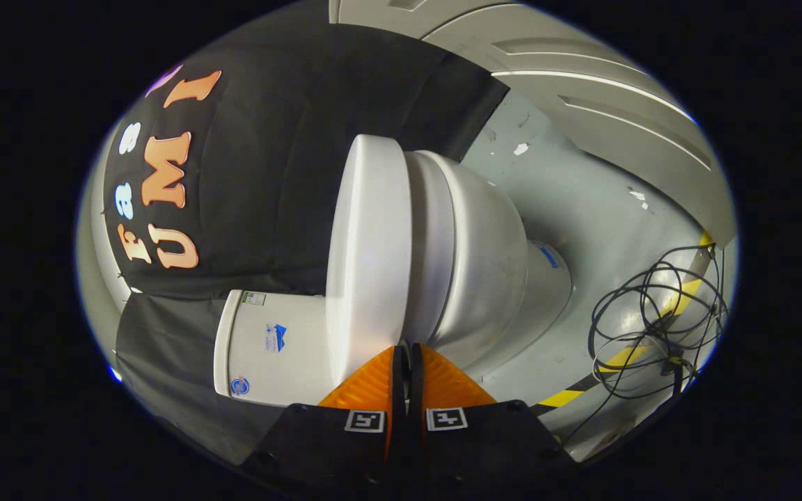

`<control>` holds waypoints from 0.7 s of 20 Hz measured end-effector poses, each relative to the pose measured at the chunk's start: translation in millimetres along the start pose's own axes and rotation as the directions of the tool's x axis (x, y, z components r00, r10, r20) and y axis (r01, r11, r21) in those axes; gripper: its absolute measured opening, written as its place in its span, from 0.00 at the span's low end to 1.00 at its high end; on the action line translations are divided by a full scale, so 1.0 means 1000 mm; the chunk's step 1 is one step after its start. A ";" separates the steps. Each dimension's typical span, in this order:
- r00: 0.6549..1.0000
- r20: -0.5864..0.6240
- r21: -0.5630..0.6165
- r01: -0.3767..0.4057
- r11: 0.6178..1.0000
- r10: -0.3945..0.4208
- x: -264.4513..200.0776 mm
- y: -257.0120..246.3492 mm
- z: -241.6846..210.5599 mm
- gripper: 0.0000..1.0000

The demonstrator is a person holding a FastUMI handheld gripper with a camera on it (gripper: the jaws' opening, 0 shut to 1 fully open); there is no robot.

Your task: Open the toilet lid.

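The view is rolled sideways, so the white toilet lies across it. Its lid (pixel 366 257) rests flat against the seat (pixel 429 257), with the bowl (pixel 484 264) beyond the seat and the tank (pixel 269 348) on the lid's other side. My gripper (pixel 406 351) is shut, its two fingers pressed together with only a thin dark slit between them. The tips sit right at the rim where the lid meets the seat. Nothing shows between the fingers, and I cannot tell whether they touch the rim.
A loose tangle of black cable (pixel 651 327) lies on the grey floor (pixel 582 209) beside the bowl, across a yellow-and-black tape line (pixel 561 398). A grey panelled door (pixel 582 90) stands beyond the floor. Black cloth hangs behind the tank.
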State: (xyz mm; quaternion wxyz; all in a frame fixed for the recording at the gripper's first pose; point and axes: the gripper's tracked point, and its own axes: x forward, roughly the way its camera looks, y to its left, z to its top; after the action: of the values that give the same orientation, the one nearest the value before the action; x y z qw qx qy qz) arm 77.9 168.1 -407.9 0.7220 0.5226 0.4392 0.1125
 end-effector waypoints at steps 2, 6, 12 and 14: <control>1.000 0.006 -0.019 0.002 1.000 -0.002 0.000 0.000 0.001 0.08; 0.999 0.022 -0.099 0.045 0.994 -0.043 0.000 0.002 0.001 0.08; 0.994 0.067 -0.179 0.092 0.979 -0.082 -0.002 0.010 0.004 0.08; 0.990 0.090 -0.211 0.122 0.970 -0.105 -0.002 0.014 0.006 0.08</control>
State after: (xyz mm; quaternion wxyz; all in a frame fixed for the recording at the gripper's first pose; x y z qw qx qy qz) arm 85.9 169.1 -394.5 0.7962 0.4191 0.4253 0.0975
